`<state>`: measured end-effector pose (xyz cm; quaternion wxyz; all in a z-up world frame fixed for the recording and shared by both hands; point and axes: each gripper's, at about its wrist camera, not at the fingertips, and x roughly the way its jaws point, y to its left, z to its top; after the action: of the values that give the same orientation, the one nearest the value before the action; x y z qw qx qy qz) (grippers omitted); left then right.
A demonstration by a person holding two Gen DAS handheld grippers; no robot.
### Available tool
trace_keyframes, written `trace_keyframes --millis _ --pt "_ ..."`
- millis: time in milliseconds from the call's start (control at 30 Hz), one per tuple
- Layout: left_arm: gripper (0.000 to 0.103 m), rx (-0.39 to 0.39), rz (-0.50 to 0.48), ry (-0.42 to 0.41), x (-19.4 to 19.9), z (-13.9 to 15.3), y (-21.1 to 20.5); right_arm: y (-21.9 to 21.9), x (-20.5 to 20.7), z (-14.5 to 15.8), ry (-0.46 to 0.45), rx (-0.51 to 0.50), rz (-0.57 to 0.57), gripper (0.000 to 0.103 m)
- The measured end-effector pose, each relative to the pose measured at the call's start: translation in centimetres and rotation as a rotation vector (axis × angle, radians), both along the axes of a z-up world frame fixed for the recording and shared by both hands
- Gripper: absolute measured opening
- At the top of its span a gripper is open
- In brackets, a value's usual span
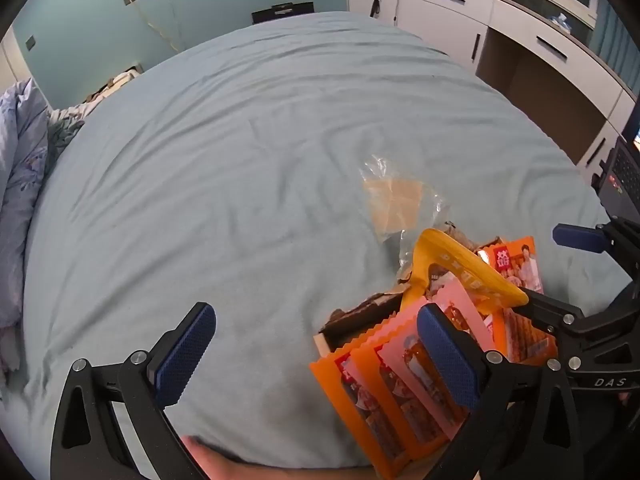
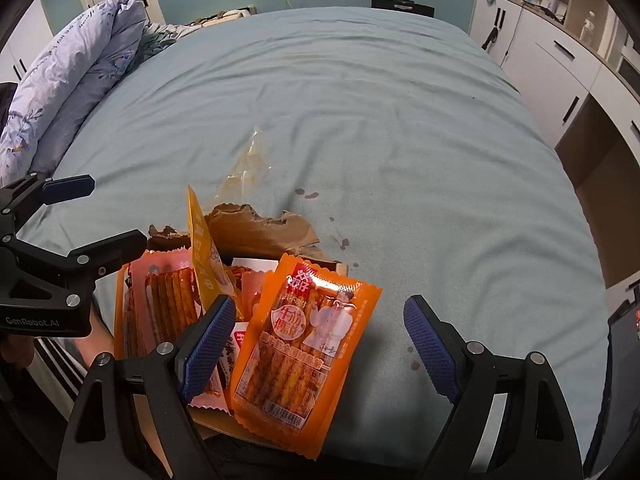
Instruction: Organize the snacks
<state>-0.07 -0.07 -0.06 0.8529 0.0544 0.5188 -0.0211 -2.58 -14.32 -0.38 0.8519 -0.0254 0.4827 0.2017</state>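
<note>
Both the left gripper (image 1: 316,360) and the right gripper (image 2: 320,344) hover with fingers apart over the snack packets (image 2: 300,360) at the bed's (image 2: 400,120) near edge, ready for picking.

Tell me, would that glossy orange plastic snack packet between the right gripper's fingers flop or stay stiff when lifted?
The glossy orange plastic snack packet is thin film, so it would probably sag at its crimped ends. The sticks showing inside may stiffen its middle. Its shiny surface could slip.

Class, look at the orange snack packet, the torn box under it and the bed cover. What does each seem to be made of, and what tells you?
Orange snack packet: probably glossy plastic film; glare, crimped edges.
Torn box: likely matte brown cardboard; ragged flap.
Bed cover: soft woven cloth, seemingly; wrinkles, no shine.
</note>
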Motion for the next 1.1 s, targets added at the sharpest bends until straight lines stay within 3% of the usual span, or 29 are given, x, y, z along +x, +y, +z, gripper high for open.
trace_keyframes --millis 300,533,633,867,1100 --pt "0.103 -0.003 0.009 0.0 -0.6 0.3 -0.4 -0.1 0.0 0.1 -0.006 0.002 -0.005 0.086" --pt "0.103 -0.009 0.014 0.006 0.2 -0.3 0.3 -1.5 0.5 1.5 0.001 0.063 0.003 0.086" --pt "0.103 -0.019 0.023 0.012 0.4 -0.4 0.5 -2.5 2.2 1.4 0.005 0.089 -0.018 0.086" --pt "0.103 -0.015 0.032 0.019 1.1 -0.6 0.6 -3.8 7.0 1.2 -0.046 -0.005 -0.094 0.086" --pt "0.103 -0.01 0.052 0.012 1.9 -0.9 1.9 -3.7 11.6 -0.4 0.026 0.012 -0.124 0.086"
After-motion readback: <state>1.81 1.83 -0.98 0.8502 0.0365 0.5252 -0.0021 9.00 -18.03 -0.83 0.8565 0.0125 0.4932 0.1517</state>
